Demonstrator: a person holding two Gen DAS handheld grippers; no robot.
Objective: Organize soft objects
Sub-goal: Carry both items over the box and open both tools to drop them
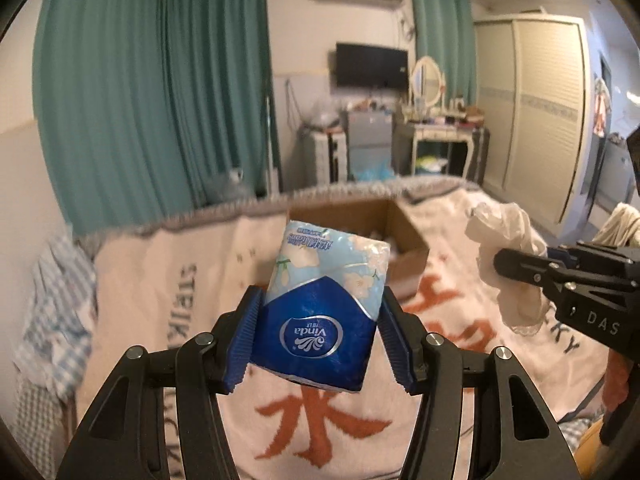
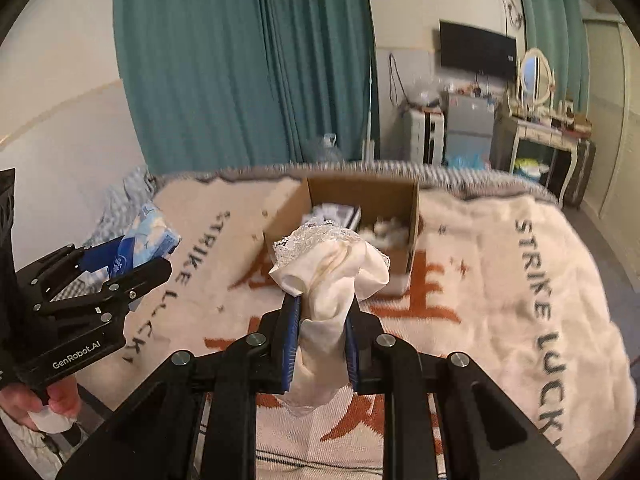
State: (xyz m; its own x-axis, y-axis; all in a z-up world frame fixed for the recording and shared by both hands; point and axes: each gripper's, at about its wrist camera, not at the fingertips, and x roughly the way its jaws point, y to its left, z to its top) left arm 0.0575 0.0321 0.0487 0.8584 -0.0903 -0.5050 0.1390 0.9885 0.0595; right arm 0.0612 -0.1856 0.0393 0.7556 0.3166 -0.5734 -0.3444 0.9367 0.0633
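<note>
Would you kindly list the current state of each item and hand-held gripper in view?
Left hand-held gripper: shut on tissue pack.
Tissue pack: held above the blanket.
Right hand-held gripper: shut on white cloth.
White cloth: bunched, lifted.
Cardboard box: open, partly filled.

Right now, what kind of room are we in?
Most likely a bedroom: a bed under a fleece blanket, a wardrobe with sliding doors, and a dressing table with an oval mirror.

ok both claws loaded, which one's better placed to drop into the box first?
Right, marginally. The right claw holding the white cloth looks lined up with the cardboard box; the left claw, gripping the tissue pack, sits off to its left.
</note>
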